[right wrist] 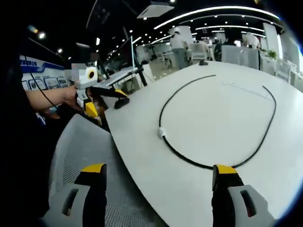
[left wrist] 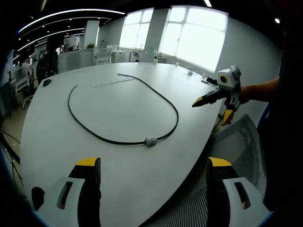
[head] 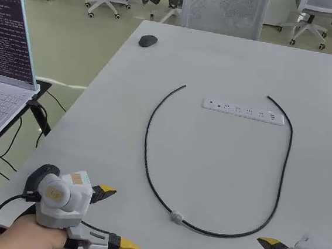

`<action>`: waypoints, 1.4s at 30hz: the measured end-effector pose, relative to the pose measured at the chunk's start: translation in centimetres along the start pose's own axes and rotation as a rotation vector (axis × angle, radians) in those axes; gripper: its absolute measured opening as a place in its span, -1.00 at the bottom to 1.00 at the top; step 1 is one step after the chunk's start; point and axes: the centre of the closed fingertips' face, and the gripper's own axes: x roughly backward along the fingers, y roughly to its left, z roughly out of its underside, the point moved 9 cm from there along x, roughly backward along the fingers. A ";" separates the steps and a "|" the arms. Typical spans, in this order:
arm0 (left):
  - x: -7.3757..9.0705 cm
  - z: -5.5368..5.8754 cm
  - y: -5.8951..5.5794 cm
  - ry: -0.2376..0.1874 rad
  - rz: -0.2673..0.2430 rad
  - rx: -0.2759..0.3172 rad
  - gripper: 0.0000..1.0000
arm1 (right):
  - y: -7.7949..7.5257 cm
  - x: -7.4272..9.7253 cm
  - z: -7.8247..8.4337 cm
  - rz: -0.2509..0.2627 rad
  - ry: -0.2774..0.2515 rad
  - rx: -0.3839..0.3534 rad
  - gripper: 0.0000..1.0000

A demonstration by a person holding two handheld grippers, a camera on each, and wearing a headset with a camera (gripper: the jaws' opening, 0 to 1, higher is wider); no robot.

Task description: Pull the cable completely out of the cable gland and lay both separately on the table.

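Lying in one open loop on the white surface (head: 221,165), a single black cable (head: 148,140) carries one grey cable gland (head: 176,216) at its near bend, between and apart from two tongs. Both gape wide and hold nothing: left tongs (head: 127,219), right tongs (right wrist: 159,170).

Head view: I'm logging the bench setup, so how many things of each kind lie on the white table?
Black cable: 1
Cable gland: 1
Power strip: 1
Mouse: 1
Total: 4
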 end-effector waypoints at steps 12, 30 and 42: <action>-0.1 -0.4 0.5 -0.013 0.004 0.010 0.82 | -0.4 -1.4 -1.1 -0.006 0.019 0.006 0.75; 0.1 -0.2 0.7 -0.019 0.006 0.041 0.83 | -1.2 -4.5 -3.3 -0.026 0.073 0.034 0.53; 0.1 0.8 0.6 0.016 0.021 0.028 0.83 | -1.6 -7.1 -4.5 -0.032 0.128 0.050 0.29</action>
